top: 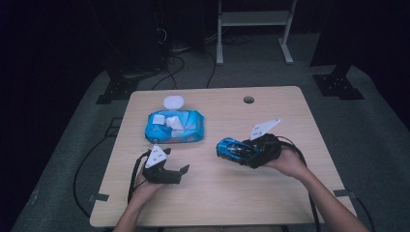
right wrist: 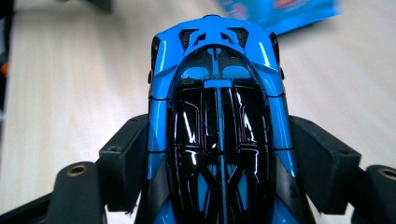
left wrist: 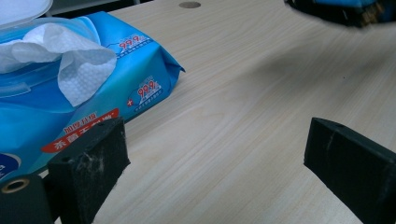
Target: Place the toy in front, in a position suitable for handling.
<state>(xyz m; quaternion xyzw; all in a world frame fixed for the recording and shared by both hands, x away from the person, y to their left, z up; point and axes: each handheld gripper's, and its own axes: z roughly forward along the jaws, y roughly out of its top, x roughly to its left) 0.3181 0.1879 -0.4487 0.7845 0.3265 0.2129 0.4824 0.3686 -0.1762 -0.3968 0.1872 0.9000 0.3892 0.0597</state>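
Observation:
A blue and black toy car [top: 231,148] [right wrist: 217,121] hangs above the table's right half, and my right gripper [top: 255,151] is shut on its sides, nose pointing left toward the table's middle. In the right gripper view both black pads [right wrist: 124,158] press the car's flanks. My left gripper [top: 170,172] rests near the front left of the table, jaws wide open with bare tabletop between them; its fingers [left wrist: 88,168] stand just in front of a blue pack of wet wipes [top: 174,126] [left wrist: 70,93]. The pack's lid is open and a white wipe [left wrist: 70,70] sticks out.
The light wooden table [top: 270,188] has a cable hole [top: 248,100] near its far edge. A white round lid-like piece [top: 173,102] lies behind the wipes pack. Cables trail from both grippers off the front. A metal stand [top: 254,29] and floor cables sit beyond the table.

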